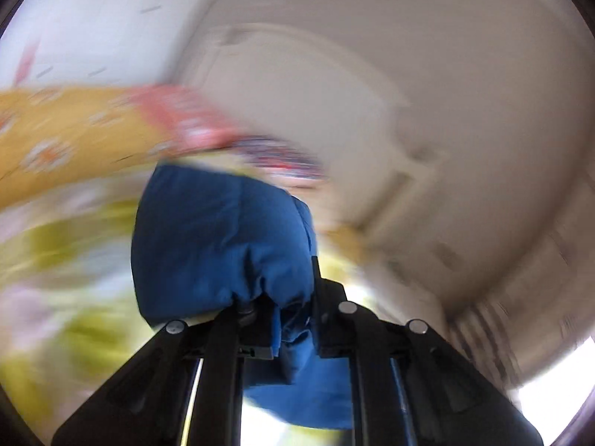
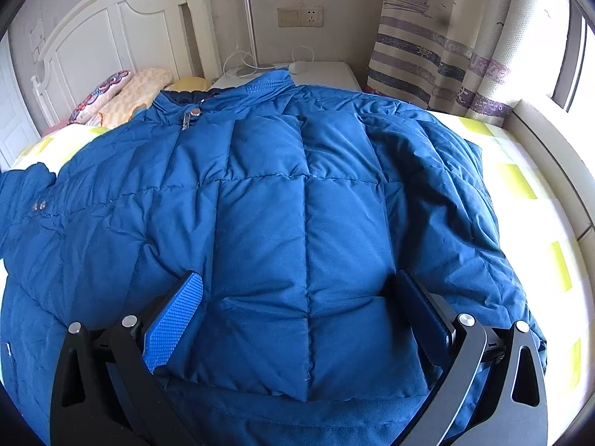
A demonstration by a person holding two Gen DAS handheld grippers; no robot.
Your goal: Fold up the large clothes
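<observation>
Blue padded jacket (image 2: 282, 200) fills the lower frame on the bed (image 2: 520, 186), the right claw (image 2: 297, 319) spread wide over its hem. Left claw (image 1: 293, 319) pinches a jacket fold, so I judge one side is being folded; next, the right must grip the hem.

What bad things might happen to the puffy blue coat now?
1. The left gripper pinches only a small bunch of the blue down jacket, and its view is blurred as if by fast motion, so the slippery fabric might slide out.
2. The right gripper has its jaws wide open over the jacket and holds nothing, so a pull from the other side may drag the whole jacket across the bed and rumple it.
</observation>
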